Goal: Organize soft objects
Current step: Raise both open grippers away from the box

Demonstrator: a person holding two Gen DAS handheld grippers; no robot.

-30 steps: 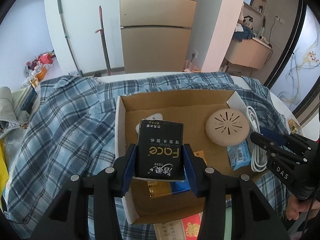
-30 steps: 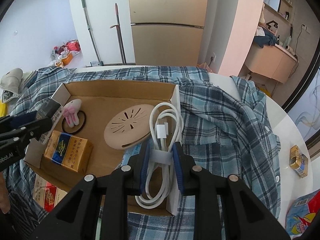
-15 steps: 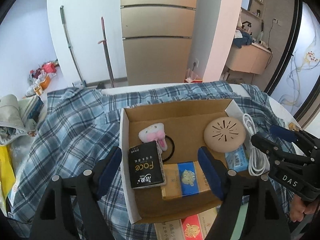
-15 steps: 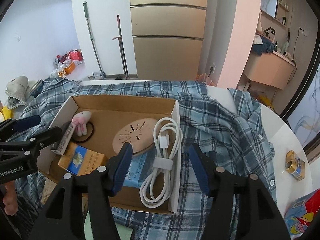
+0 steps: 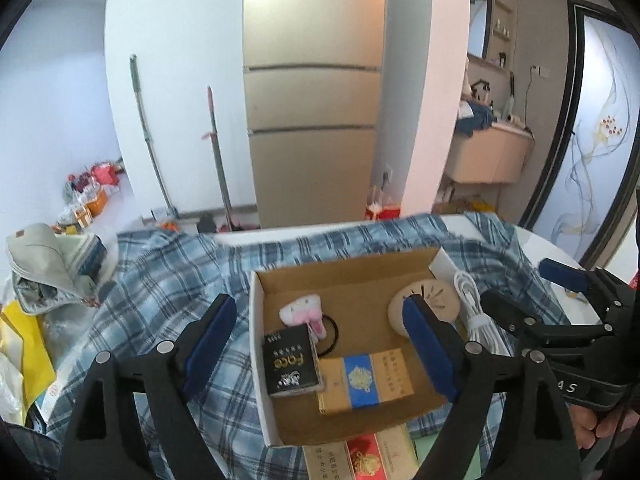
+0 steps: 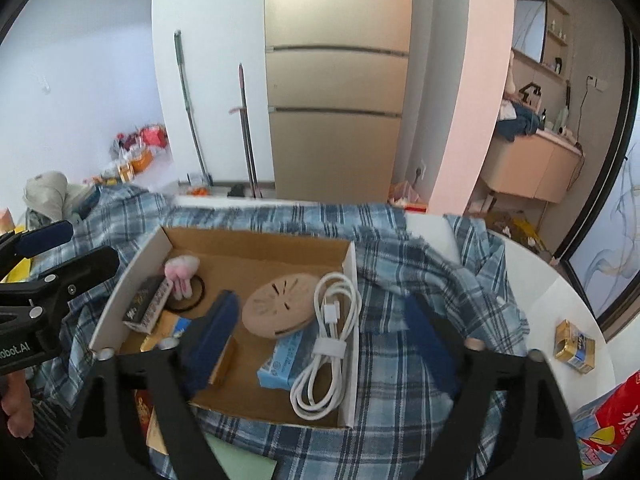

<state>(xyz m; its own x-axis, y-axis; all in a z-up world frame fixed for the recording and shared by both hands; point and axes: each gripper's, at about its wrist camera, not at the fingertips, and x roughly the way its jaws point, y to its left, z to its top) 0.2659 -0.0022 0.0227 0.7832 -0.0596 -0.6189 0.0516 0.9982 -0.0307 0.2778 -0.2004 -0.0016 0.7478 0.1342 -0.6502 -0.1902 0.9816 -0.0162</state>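
White cable in the cardboard box — right hand-held gripper above, jaws opening, empty.

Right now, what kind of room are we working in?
Most likely a lived-in home, around a kitchen or dining corner: a tall fridge stands against the wall with a mop leaning beside it, and the cardboard box sits on a plaid shirt spread over a round white table.

Each scene is seen from a fisheye camera mounted behind a gripper's two fingers, angled downward and held close above an open brown cardboard box on a blue plaid cloth. The box is viewed from its left side in the left wrist view and from its right side in the right wrist view. The box, cloth and tall beige cabinet behind are shared.
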